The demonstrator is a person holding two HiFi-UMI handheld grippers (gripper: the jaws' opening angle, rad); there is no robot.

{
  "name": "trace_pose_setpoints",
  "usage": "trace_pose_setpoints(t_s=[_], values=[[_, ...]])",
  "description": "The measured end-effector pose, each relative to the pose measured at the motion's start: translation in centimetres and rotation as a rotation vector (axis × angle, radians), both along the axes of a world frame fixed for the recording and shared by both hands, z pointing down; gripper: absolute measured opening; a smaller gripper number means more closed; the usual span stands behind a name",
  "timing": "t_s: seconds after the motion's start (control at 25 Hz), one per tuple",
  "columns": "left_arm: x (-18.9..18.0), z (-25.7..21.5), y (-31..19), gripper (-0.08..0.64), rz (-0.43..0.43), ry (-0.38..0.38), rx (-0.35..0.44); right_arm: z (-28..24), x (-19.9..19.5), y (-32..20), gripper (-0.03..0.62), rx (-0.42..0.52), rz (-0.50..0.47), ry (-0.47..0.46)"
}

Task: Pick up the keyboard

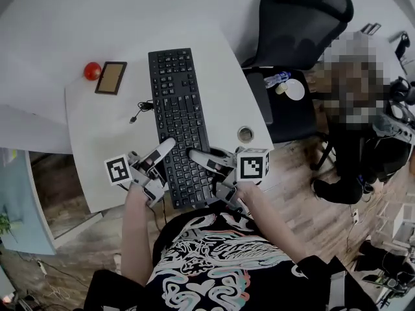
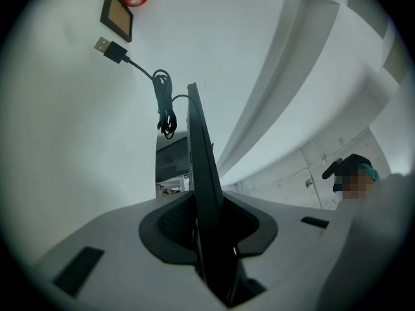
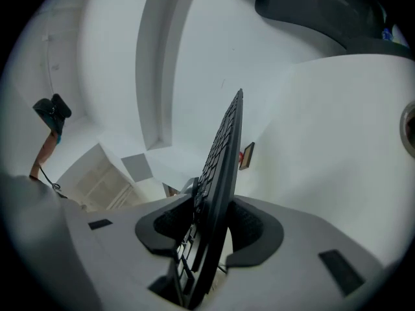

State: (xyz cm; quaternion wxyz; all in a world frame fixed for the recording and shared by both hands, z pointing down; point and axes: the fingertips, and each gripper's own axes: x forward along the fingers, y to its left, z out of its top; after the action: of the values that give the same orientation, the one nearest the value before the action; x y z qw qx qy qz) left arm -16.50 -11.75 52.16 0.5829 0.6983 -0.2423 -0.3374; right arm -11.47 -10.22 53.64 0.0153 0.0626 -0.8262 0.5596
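Note:
A black keyboard [image 1: 178, 115] lies lengthwise on the white table [image 1: 97, 148], its near end at the table's front edge. My left gripper [image 1: 165, 167] is shut on the keyboard's near left edge; in the left gripper view the keyboard [image 2: 201, 173] stands edge-on, squeezed between the pads of the gripper [image 2: 207, 238]. My right gripper [image 1: 204, 173] reaches in from the near right corner. In the right gripper view the keyboard [image 3: 224, 154] sits tilted between the jaws of the gripper [image 3: 207, 238], and a thin slit of light shows beside one pad, so they do not press on it.
The keyboard's coiled USB cable [image 1: 139, 111] lies left of it. A red ball [image 1: 92, 70] and a small brown framed board [image 1: 111, 78] sit at the far left. A round cup [image 1: 245, 134] stands right of the keyboard. A black chair [image 1: 298, 18] and a seated person [image 1: 353, 148] are to the right.

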Motion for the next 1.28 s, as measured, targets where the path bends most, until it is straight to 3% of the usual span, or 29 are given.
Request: trace_pose_setpoints(t_s=[0.2,0.48,1.28], values=[[0.0,0.1,0.0,0.097,-0.005,0.012,0.046,-0.1,0.0,0.1,0.175,0.033,-0.017,-0.027],[-0.2,0.5,0.0,0.104,-0.019,-0.020,0.106,-0.7,-0.1,0.1,0.155,0.021,-0.023,-0.140],[-0.4,1.4,-0.2,0.115,-0.049,-0.052,0.200,0.5,0.0,0.0,0.149,0.150,-0.042,-0.123]])
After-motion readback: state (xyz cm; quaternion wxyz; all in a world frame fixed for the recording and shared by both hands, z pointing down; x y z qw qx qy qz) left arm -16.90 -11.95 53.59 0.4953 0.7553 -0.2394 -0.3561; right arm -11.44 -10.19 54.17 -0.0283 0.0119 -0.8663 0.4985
